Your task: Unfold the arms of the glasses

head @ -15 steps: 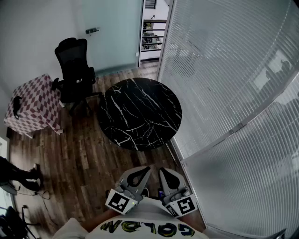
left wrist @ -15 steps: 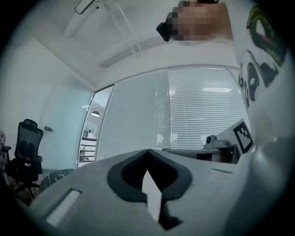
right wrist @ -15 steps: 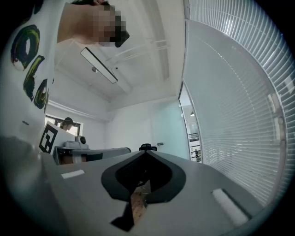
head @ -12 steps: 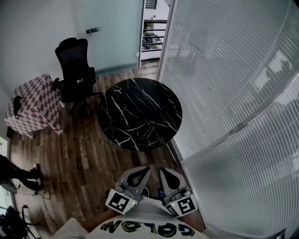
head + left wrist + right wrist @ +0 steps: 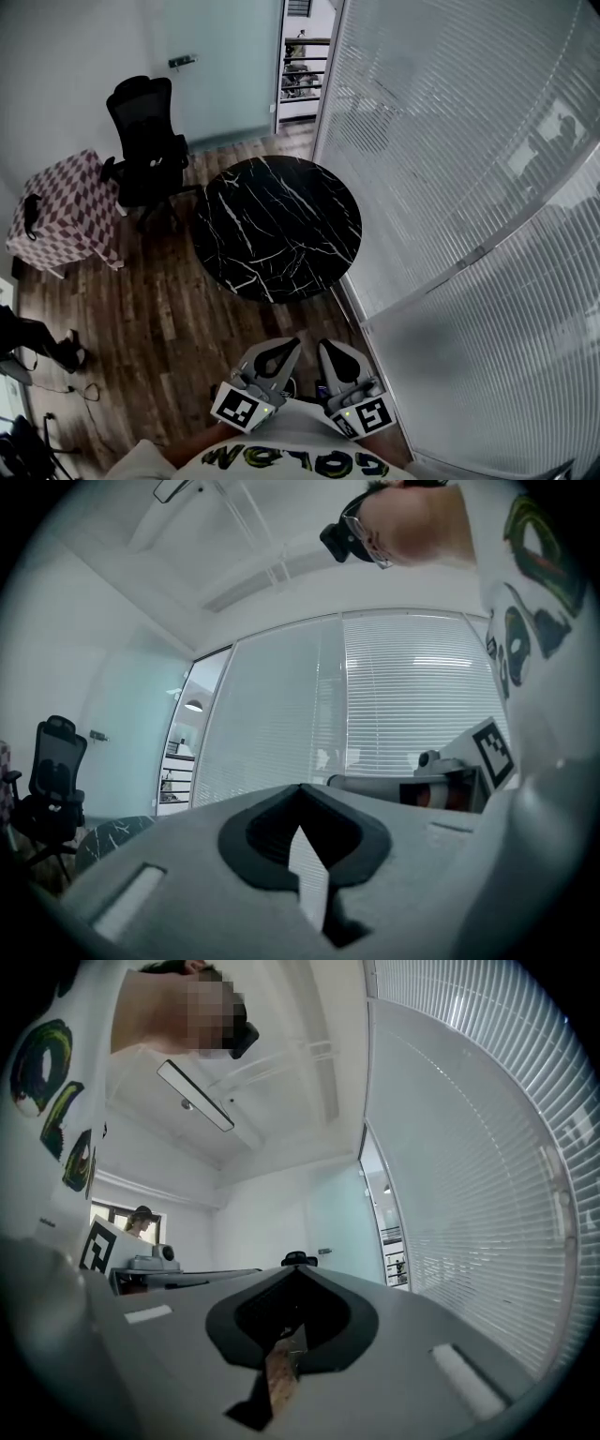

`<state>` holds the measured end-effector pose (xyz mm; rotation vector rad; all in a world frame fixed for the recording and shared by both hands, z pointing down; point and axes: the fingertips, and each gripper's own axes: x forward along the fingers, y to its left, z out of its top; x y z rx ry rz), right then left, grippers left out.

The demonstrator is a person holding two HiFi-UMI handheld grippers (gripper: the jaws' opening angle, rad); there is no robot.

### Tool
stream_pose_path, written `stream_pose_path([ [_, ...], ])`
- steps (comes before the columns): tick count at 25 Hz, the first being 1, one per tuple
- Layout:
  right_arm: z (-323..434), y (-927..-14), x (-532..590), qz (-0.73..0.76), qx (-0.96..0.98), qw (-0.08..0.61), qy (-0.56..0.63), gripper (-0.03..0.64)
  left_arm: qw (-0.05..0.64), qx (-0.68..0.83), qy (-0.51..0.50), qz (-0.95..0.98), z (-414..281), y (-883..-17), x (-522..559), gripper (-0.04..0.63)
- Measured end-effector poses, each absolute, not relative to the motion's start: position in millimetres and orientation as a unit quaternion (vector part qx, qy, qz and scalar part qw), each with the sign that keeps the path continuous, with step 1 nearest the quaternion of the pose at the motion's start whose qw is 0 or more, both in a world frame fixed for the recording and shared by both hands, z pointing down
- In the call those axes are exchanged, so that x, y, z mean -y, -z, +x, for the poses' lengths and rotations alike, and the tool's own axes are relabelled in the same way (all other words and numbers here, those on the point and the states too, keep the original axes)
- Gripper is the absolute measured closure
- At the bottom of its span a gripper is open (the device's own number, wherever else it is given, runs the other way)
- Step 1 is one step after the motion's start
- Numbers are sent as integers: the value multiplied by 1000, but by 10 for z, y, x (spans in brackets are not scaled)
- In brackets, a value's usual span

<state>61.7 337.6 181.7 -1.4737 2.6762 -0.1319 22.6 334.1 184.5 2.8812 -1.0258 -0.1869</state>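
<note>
Nothing much had shifted: the left tool (image 5: 274, 353) and right tool (image 5: 343, 357) stayed fully closed and empty. No glasses showed on the black surface (image 5: 277, 225), so unfolding hadn't begun.

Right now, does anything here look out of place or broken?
Nothing stands out. The round marble table, the office chair and the checkered box stand upright; left gripper and right gripper are shut, holding nothing.
</note>
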Motion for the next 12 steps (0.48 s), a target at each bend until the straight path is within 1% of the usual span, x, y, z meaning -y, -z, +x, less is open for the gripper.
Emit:
stream_pose_path([
  [5,703,-1861,-3389,-482,-874,31,51,615,49,336,56,939,309,-1877,-3354,592],
  [12,856,-1872,-3442,-482,-873,33,59,615,58,346,55,935,408,-1872,-3411,592],
])
